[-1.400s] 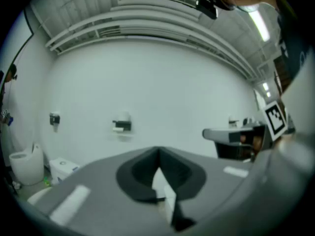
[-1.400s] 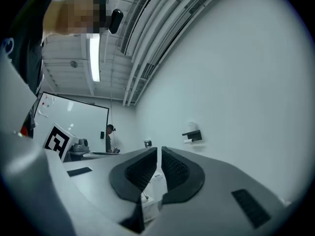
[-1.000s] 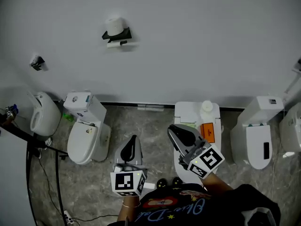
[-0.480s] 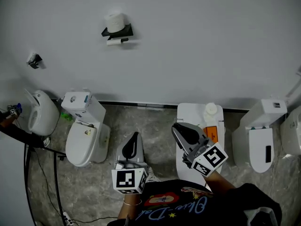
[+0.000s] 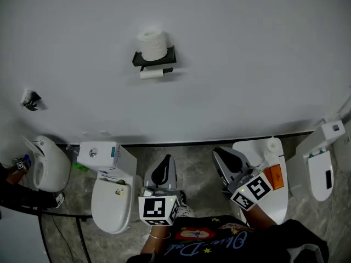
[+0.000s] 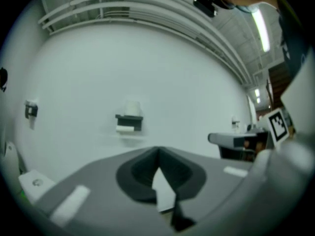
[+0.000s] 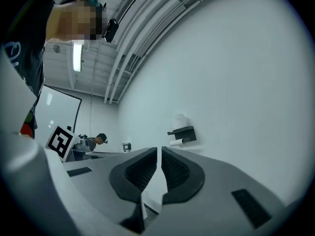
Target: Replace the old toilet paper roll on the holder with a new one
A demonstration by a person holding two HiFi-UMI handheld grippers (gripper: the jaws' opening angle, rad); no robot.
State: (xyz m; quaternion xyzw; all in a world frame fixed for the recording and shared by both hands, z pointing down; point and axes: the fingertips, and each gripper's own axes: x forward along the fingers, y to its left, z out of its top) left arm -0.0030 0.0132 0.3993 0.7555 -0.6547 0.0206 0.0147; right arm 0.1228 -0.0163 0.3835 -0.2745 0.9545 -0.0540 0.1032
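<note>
A black holder [image 5: 155,58] is fixed high on the white wall. A full white roll [image 5: 152,44] stands on its top shelf, and a thin, nearly used-up roll [image 5: 150,74] hangs on the bar beneath. The holder [image 6: 129,120] also shows in the left gripper view, and the holder [image 7: 182,133] in the right gripper view. My left gripper [image 5: 161,170] is shut and empty, pointing at the wall from well below the holder. My right gripper [image 5: 226,159] is also shut with nothing in it, to the right of the left one. Both are far from the holder.
Several white toilets stand along the wall's foot: one [image 5: 109,193] left of my left gripper, one [image 5: 265,174] under my right gripper with a white bottle [image 5: 270,147] and an orange box [image 5: 274,176] on it. A small black fitting [image 5: 30,99] sits on the wall far left.
The holder has shifted right and lower in the head view and looks larger as I moved toward the wall. Both grippers came forward with me, still shut.
</note>
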